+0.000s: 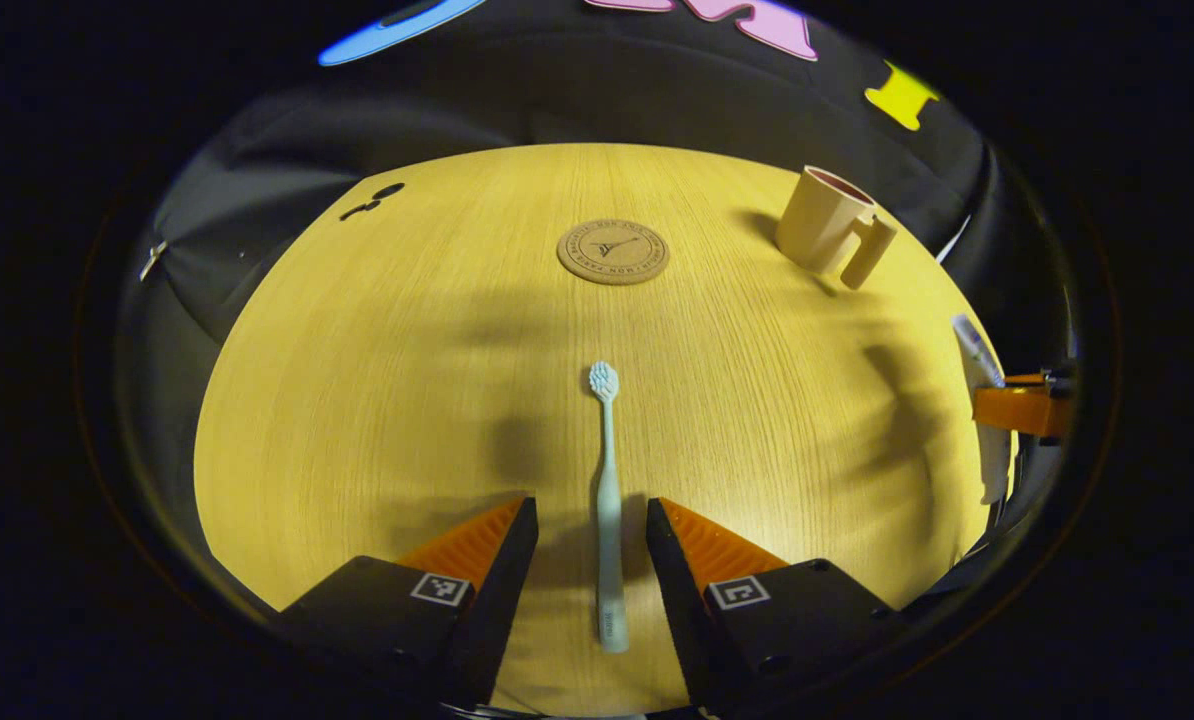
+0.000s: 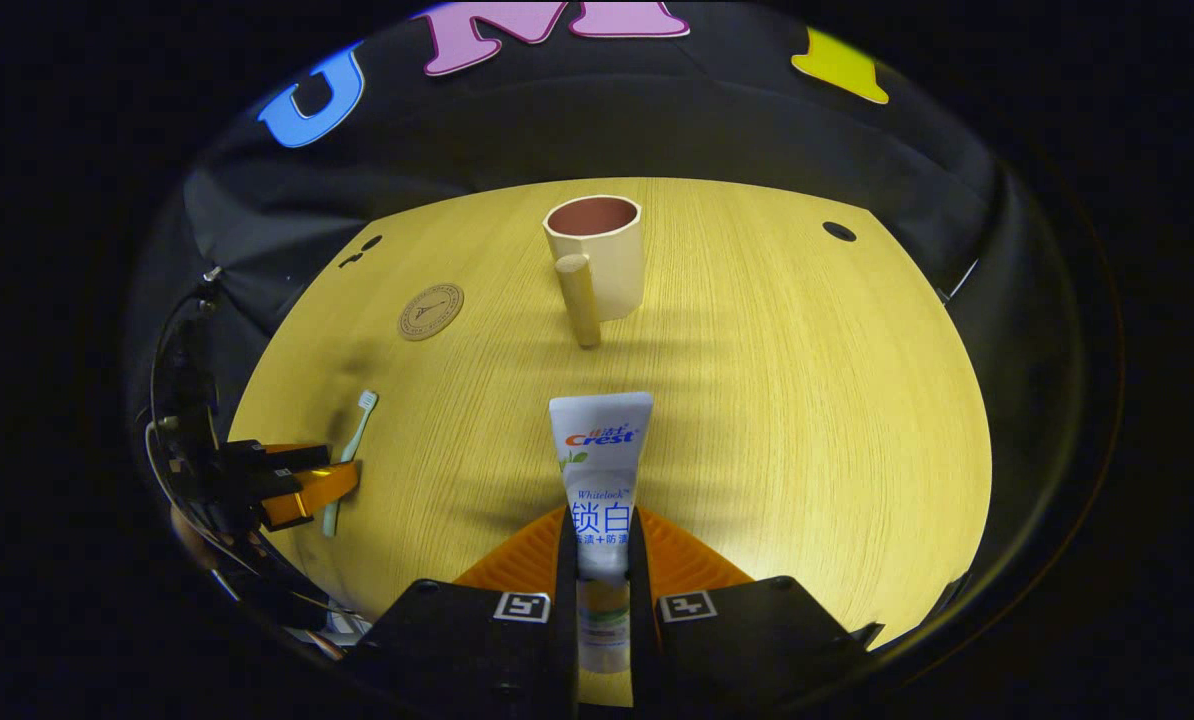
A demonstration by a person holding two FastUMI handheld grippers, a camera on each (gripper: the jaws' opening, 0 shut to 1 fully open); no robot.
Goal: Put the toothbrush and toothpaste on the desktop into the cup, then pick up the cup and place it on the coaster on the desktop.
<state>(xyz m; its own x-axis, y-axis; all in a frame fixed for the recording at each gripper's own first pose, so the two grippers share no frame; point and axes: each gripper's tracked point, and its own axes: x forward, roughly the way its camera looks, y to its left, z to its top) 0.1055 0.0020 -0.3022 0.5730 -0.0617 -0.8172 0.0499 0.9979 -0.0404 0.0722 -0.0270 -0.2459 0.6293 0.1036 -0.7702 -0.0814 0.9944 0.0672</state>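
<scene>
A pale toothbrush (image 1: 608, 480) lies flat on the wooden desktop (image 1: 377, 400), head pointing away, its handle between the fingers of my open left gripper (image 1: 590, 525), which do not touch it. My right gripper (image 2: 604, 530) is shut on the lower part of a white toothpaste tube (image 2: 602, 450), whose flat end points toward the cup. The beige cup (image 2: 597, 255) stands upright beyond it, handle facing me. A round cork coaster (image 1: 613, 251) lies bare at the far middle of the desktop. From the left gripper view, the cup (image 1: 822, 225) is at the far right and the right gripper (image 1: 1022, 405) at the right edge.
Small dark holes mark the desktop's far corners (image 1: 387, 190) (image 2: 839, 231). The coaster (image 2: 431, 311) sits left of the cup in the right gripper view, where the left gripper (image 2: 307, 480) and toothbrush (image 2: 352, 440) are near the left edge. Black cloth surrounds the table.
</scene>
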